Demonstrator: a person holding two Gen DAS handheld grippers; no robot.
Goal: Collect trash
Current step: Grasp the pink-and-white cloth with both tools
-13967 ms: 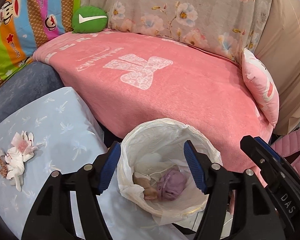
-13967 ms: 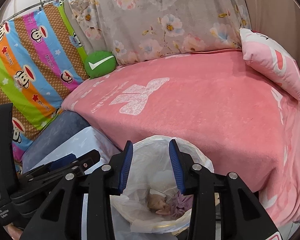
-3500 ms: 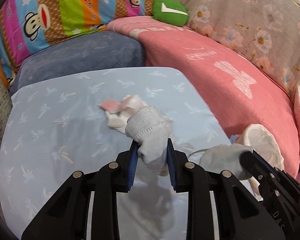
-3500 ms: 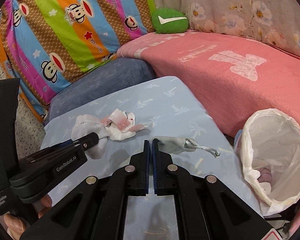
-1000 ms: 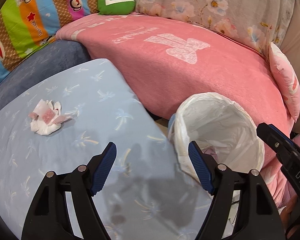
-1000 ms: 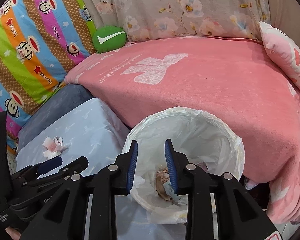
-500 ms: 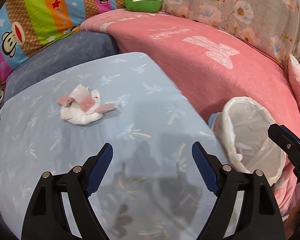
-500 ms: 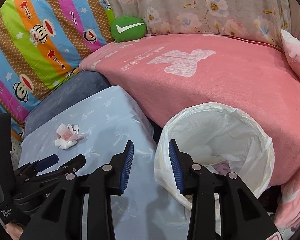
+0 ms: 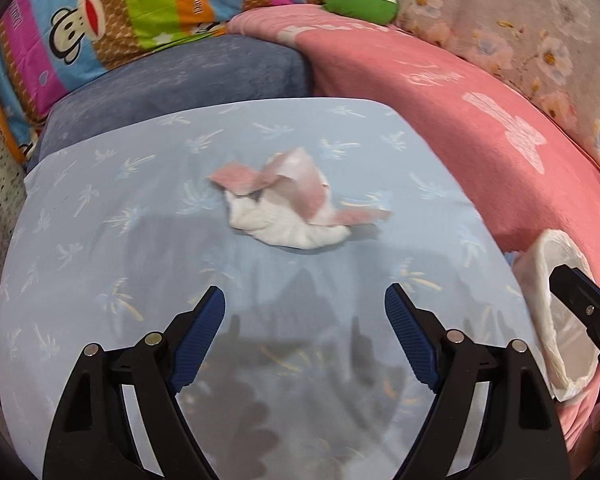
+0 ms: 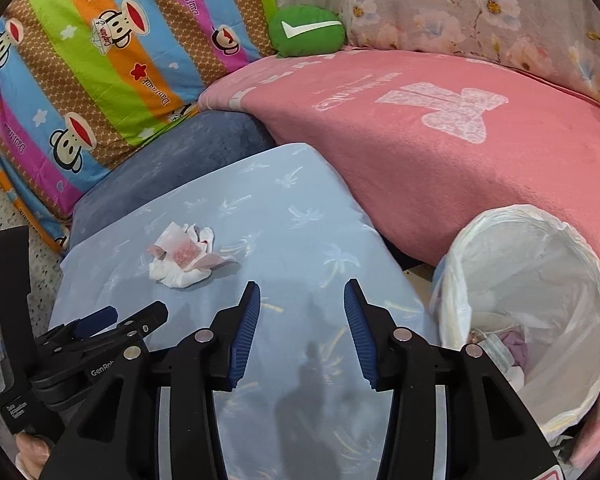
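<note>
A crumpled white and pink tissue wad (image 9: 288, 210) lies on the light blue table cloth (image 9: 100, 240); it also shows in the right wrist view (image 10: 182, 260). My left gripper (image 9: 305, 308) is open and empty, a short way in front of the wad. My right gripper (image 10: 302, 300) is open and empty over the table, to the right of the wad. A bin with a white bag (image 10: 540, 280) stands right of the table, with trash inside; its rim shows in the left wrist view (image 9: 548, 280).
A pink blanket (image 10: 440, 140) covers the sofa behind the table and bin. A dark blue cushion (image 9: 180, 76), a striped monkey-print cover (image 10: 100, 60) and a green pillow (image 10: 306, 30) lie at the back. The left gripper's body (image 10: 80, 344) shows low left.
Both grippers have swung left from the bin toward the table. The left gripper has come closer to the tissue wad, and the right gripper's jaws have opened wider.
</note>
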